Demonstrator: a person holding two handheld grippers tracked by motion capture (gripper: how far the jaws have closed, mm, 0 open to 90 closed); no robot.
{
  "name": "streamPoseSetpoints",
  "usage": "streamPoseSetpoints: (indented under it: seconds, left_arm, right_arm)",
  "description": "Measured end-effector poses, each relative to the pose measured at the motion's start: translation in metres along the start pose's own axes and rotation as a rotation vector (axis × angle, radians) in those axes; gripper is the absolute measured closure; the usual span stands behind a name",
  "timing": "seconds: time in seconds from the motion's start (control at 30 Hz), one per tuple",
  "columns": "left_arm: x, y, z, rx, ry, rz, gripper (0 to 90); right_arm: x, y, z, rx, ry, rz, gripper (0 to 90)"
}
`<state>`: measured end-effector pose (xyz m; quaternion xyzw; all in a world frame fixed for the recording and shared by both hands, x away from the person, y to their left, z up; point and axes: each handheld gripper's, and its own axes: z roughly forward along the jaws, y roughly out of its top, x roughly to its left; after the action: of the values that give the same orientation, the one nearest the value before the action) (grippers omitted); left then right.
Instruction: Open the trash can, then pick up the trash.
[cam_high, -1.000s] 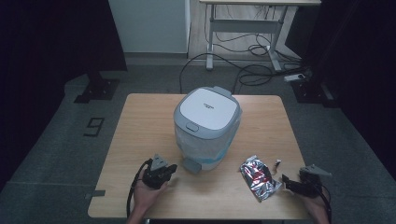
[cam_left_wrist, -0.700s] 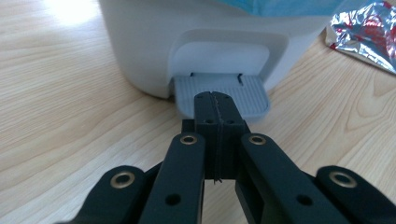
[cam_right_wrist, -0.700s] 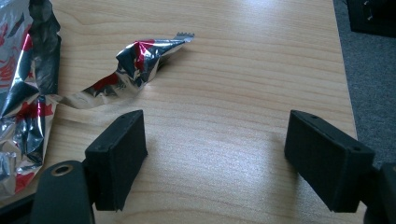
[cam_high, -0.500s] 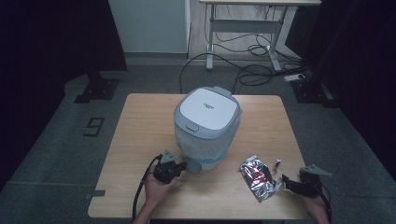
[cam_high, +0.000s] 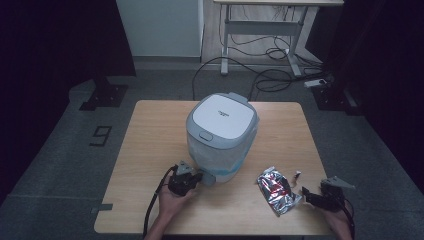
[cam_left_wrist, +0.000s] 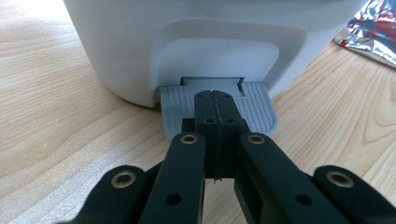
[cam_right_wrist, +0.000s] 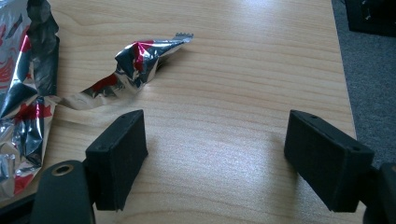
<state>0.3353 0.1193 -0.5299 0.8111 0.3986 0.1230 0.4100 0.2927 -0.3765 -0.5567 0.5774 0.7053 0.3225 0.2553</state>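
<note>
At the near edge of the bench (cam_high: 150, 130), the left hand-held gripper (cam_high: 192, 179) sits with its tips against the grey ribbed pedal (cam_left_wrist: 254, 100) that juts from the foot of the white bin (cam_high: 222, 131). From the left gripper view, its two black jaws are pressed together with nothing between them, and their tips rest on top of the pedal, roughly at its middle, just short of the recess in the bin's base. The bin itself stands upright near the middle of the bench, lid down, directly ahead of that hand-held gripper. Off to the right, the right hand-held gripper (cam_high: 311, 196) lies low over the wood with its jaws spread wide (bare bench between them). A crumpled foil wrapper (cam_high: 276, 190), silver with red print, lies just beside its left jaw, apart from both pads, between that gripper and the bin.
</note>
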Motion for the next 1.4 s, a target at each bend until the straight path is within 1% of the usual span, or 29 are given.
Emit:
streamPoseSetpoints:
  seconds: [0.03, 0.07, 0.17, 0.27, 0.3, 0.4, 0.43, 0.73, 1.13, 1.3, 1.4]
  left_arm:
    - [-0.001, 0.000, 0.000, 0.000, 0.006, 0.006, 90.0]
    - [-0.003, -0.001, 0.001, 0.004, 0.024, 0.014, 90.0]
    - [-0.007, -0.001, 0.003, 0.018, 0.052, 0.035, 90.0]
    - [-0.009, -0.002, 0.007, 0.038, 0.067, 0.047, 90.0]
    - [-0.009, -0.003, 0.009, 0.049, 0.068, 0.047, 90.0]
    - [-0.009, -0.004, 0.009, 0.047, 0.066, 0.044, 90.0]
    - [-0.008, -0.004, 0.009, 0.046, 0.060, 0.037, 90.0]
    - [-0.011, -0.004, 0.009, 0.046, 0.079, 0.059, 90.0]
    - [-0.012, -0.004, 0.009, 0.050, 0.087, 0.064, 90.0]
    - [-0.012, -0.004, 0.009, 0.052, 0.086, 0.065, 90.0]
    - [-0.012, -0.004, 0.009, 0.051, 0.088, 0.070, 90.0]
  right_arm:
    - [0.000, 0.000, 0.000, 0.000, -0.001, 0.000, 20.6]
    - [0.000, 0.000, 0.000, 0.000, -0.001, 0.001, 20.7]
    - [0.000, 0.000, 0.000, -0.001, -0.002, 0.002, 20.7]
    - [0.000, 0.000, 0.000, -0.001, -0.003, 0.003, 20.7]
    - [0.000, 0.000, 0.000, 0.000, -0.003, 0.004, 20.7]
    - [0.000, 0.000, 0.000, 0.000, -0.004, 0.003, 20.6]
    - [0.000, 0.000, 0.000, 0.000, -0.005, 0.004, 20.7]
    - [0.001, 0.000, 0.000, 0.000, -0.007, 0.006, 20.7]
    - [0.000, 0.000, 0.000, -0.001, -0.006, 0.007, 20.8]
    - [-0.003, 0.000, -0.001, -0.009, 0.015, 0.020, 22.5]
    - [-0.006, 0.001, -0.005, -0.027, 0.021, 0.033, 24.1]
